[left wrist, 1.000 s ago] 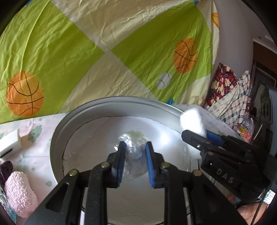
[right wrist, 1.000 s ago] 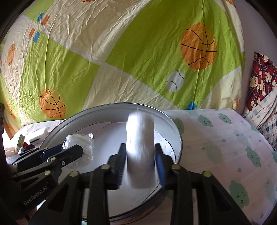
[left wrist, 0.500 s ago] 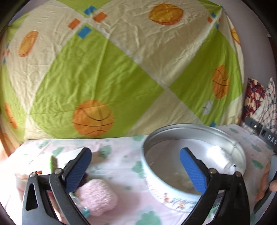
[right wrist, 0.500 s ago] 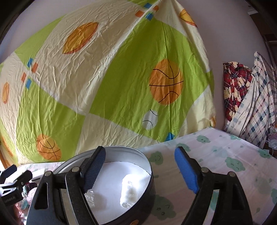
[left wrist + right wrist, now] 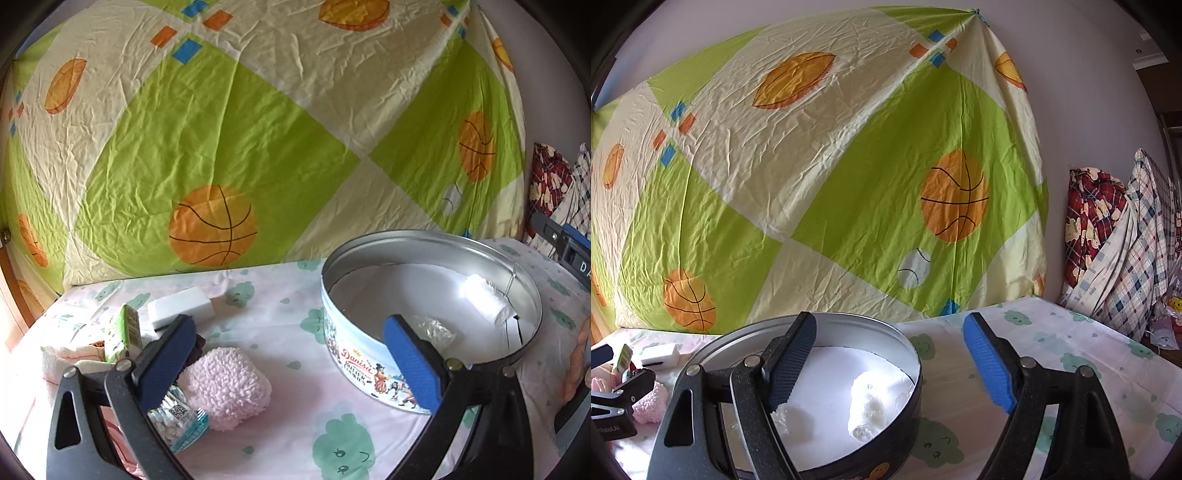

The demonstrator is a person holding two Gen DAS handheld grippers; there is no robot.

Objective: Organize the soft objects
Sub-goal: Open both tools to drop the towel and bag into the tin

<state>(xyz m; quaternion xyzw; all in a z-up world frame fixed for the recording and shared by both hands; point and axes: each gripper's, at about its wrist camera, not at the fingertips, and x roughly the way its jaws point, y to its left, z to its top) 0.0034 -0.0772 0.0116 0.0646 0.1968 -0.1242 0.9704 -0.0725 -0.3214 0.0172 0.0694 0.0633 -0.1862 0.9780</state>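
Note:
A round biscuit tin (image 5: 432, 236) stands on the cloud-print sheet. Inside it lie a rolled white cloth (image 5: 484, 299) and a clear plastic bag (image 5: 432, 330). My left gripper (image 5: 290, 332) is open wide with nothing between its pads, just left of the tin and over the sheet. A pink fluffy piece (image 5: 225, 384) lies below its left finger. The right gripper (image 5: 888, 332) is also open and empty, hovering at the near rim of the tin (image 5: 849, 317). Beneath it are the white cloth (image 5: 868, 406) and the bag (image 5: 783, 413).
Left of the tin sit a white foam block (image 5: 181, 306), a green carton (image 5: 123, 332) and a printed packet (image 5: 177, 417). A green and cream ball-print sheet (image 5: 221, 129) hangs behind. Checked clothes (image 5: 1108, 236) hang at the right.
Both grippers opened and let go: the bag and the white cloth now lie in the tin. Both pulled back, and the left one swung left toward the pile with the pink piece.

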